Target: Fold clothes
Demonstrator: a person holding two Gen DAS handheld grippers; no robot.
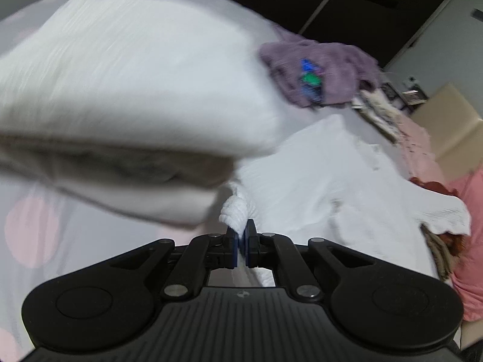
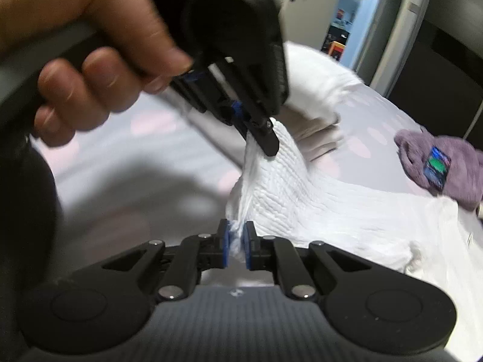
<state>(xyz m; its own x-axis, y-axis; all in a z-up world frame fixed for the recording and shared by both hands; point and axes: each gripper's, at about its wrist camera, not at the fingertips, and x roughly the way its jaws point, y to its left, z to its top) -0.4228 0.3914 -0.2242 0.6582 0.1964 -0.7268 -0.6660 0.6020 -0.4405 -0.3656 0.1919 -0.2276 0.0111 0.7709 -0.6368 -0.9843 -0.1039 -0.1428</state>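
Note:
A white textured garment [image 1: 326, 187] [image 2: 317, 202] lies spread on the bed. My left gripper [image 1: 241, 235] is shut on a bunched edge of it. In the right wrist view that same left gripper [image 2: 265, 138] hangs above the bed with the cloth pulled up into a peak, a person's hand [image 2: 90, 69] around its handle. My right gripper [image 2: 236, 241] is shut on a nearby fold of the same garment, lower and closer to the bed.
A stack of folded white and beige clothes [image 1: 120, 114] [image 2: 317, 120] lies close behind. A purple garment [image 1: 320, 72] [image 2: 443, 163] with a colourful tag lies farther back. The bedsheet [image 1: 33, 229] is pale with pink dots. More clothes and a pink cover [image 1: 465, 211] lie right.

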